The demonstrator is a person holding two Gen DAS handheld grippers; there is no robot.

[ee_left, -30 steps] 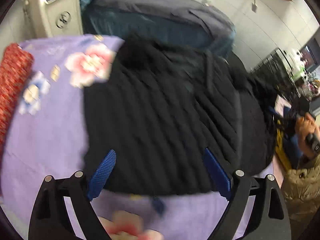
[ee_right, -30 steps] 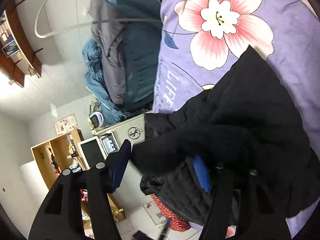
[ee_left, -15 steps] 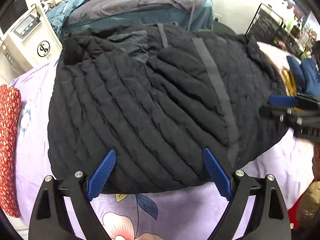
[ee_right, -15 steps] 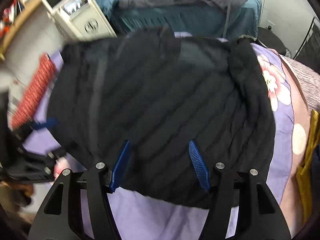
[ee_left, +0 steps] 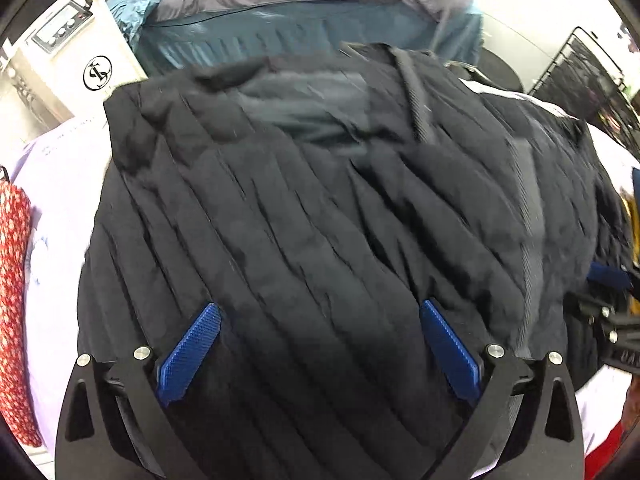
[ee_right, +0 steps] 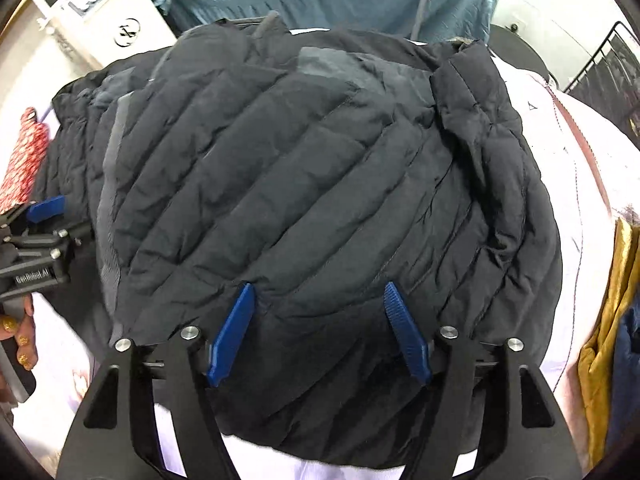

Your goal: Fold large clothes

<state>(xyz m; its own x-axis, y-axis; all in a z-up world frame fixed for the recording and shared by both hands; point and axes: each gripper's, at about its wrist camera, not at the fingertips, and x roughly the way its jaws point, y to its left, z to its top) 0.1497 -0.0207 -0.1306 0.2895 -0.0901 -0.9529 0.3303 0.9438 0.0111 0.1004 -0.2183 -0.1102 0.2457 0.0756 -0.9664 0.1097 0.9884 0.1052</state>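
A black quilted jacket (ee_left: 300, 220) lies spread on a pale purple flowered sheet (ee_left: 68, 184), its grey lining showing near the collar. My left gripper (ee_left: 320, 310) hangs low over the jacket's near part, pointing down. Its jaws are opening wide and the pads press on nothing. In the right wrist view the same jacket (ee_right: 300, 160) fills the middle. My right gripper (ee_right: 319, 289) hovers over its near hem, jaws opening, with no fabric pinched. One blue pad (ee_right: 46, 206) of the left gripper shows at the jacket's left edge.
Behind the jacket lies a heap of blue and grey bedding (ee_left: 320, 20), with a white machine (ee_left: 80, 60) to its left. A red patterned cloth (ee_left: 12, 280) lines the left edge. A black wire rack (ee_left: 592, 72) stands at the right, and yellow fabric (ee_right: 608, 320) hangs nearby.
The right gripper rolled from a sideways view with jacket fabric at its jaws to looking down on the flat jacket. The left gripper came lower and closer. Both jaws stand wider.
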